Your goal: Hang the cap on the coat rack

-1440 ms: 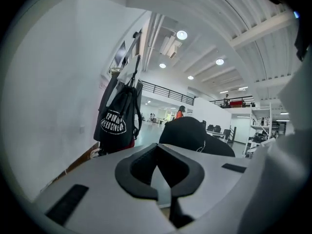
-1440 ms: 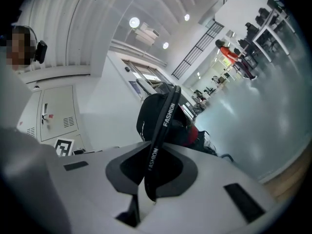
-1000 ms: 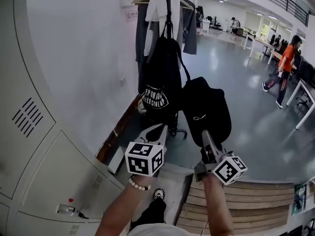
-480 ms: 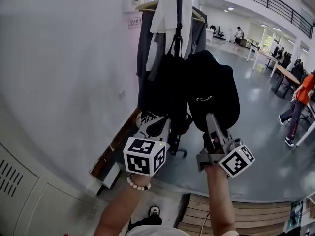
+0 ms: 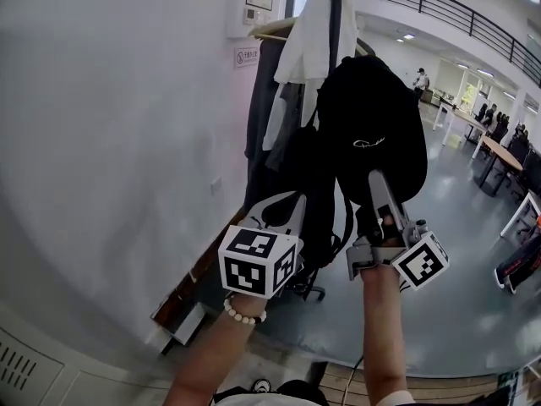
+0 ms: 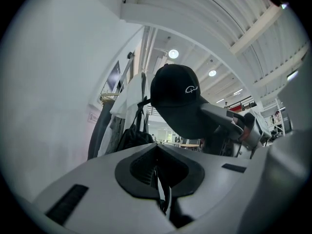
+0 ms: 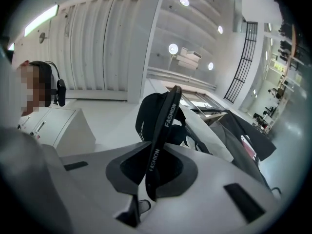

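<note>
Black cap (image 5: 372, 134) hangs in the air just in front of the loaded coat rack (image 5: 279, 32), level with the white garment (image 5: 308, 45) hung there, seemingly on no hook yet (clothes hide them). The right gripper (image 5: 378, 194) has its jaws pinched on the cap's strap (image 7: 163, 130). The left gripper (image 5: 286, 210), below the rack's clothes, has its jaws together on nothing.

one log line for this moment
right claw: shut on strap of black fabric baseball cap | left claw: shut, empty | cap: held up by coat rack, not yet hung
</note>
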